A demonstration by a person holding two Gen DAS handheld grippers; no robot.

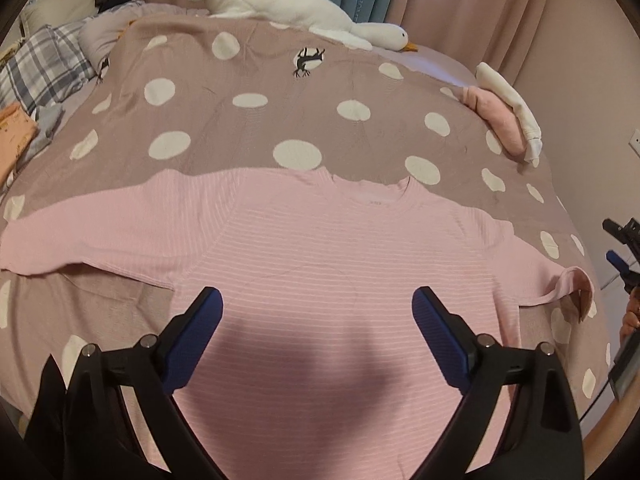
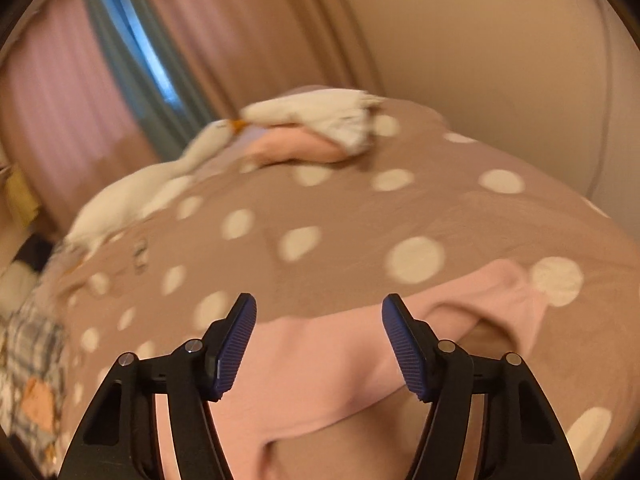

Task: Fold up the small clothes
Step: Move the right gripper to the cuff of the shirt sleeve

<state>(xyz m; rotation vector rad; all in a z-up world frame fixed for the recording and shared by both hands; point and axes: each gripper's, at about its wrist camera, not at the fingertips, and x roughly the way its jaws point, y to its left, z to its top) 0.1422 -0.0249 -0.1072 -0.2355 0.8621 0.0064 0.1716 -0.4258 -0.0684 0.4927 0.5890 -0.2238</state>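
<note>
1. Left wrist view: the left gripper [image 1: 316,300] hangs above the pink striped top [image 1: 320,264], jaws spread wide and holding nothing.
2. The top lies flat on the dotted blanket [image 1: 256,80] covering the bed, sleeves stretched toward 9 and 3 o'clock, neckline toward 12 o'clock. The right sleeve's cuff is curled up.
3. At 12 o'clock a white plush goose [image 1: 296,12] lies along the far edge of the bed. At 2 o'clock sits a pile of pink and white clothes [image 1: 504,108]. At 9 to 10 o'clock lie plaid cloth [image 1: 44,68] and an orange garment [image 1: 16,132]. None of these touch the top.
4. At 3 o'clock the right gripper [image 1: 624,256] shows at the frame edge, beside the sleeve cuff.
5. Right wrist view, blurred: the right gripper [image 2: 320,340] has its jaws wide apart and empty, above the top's sleeve [image 2: 460,312].
6. At 12 o'clock the clothes pile [image 2: 316,136] sits on the blanket [image 2: 340,208], with the goose [image 2: 160,184] toward 10 o'clock, both well apart from the sleeve.
</note>
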